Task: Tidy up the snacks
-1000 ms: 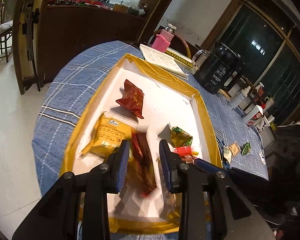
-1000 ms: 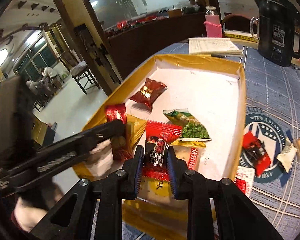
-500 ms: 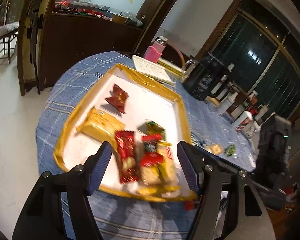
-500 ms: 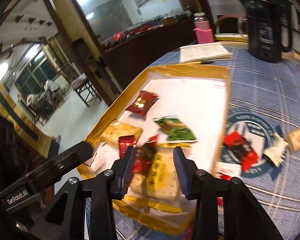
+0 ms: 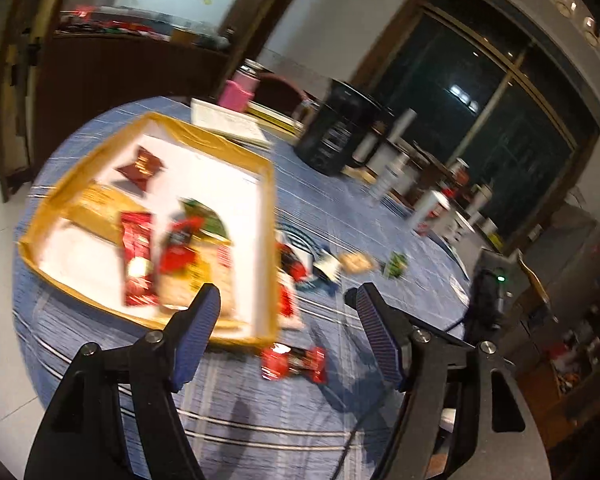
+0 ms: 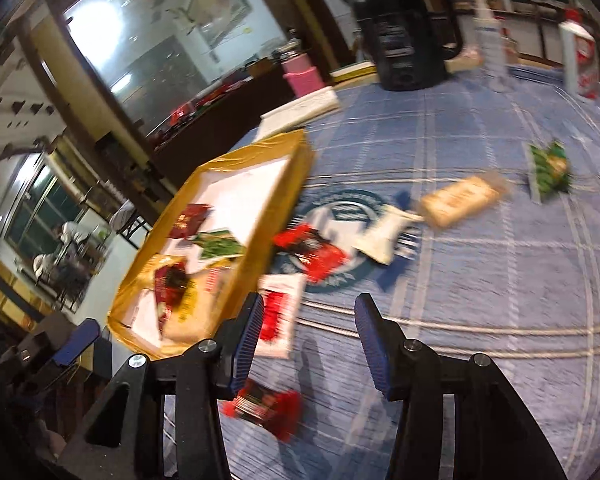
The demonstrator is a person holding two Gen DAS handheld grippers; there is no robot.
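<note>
The gold-rimmed tray [image 5: 269,216] [image 6: 260,216] holds a dark red packet [image 5: 140,166], a yellow cracker packet [image 5: 100,204], a red bar [image 5: 138,256] and a red-black packet [image 5: 178,244]. On the blue tablecloth beside it lie a red packet [image 5: 294,362] [image 6: 266,402], a white-red packet [image 6: 278,316], another red packet [image 6: 310,250], a white packet [image 6: 380,236], a tan packet [image 6: 460,200] and a green packet [image 6: 548,166]. My left gripper [image 5: 283,294] and right gripper [image 6: 309,300] hover over the cloth near the tray's corner. Both sets of jaws are opening with nothing between them.
A black kettle [image 5: 340,136] [image 6: 408,32], a pink bottle [image 5: 238,92] and a notebook [image 5: 226,122] stand behind the tray. Several bottles and cans [image 5: 432,208] line the table's far right. The round table's edge drops to the floor at the left.
Both grippers released their red packets into the tray, opened, and swung back and right, off the tray toward the loose packets on the cloth.
</note>
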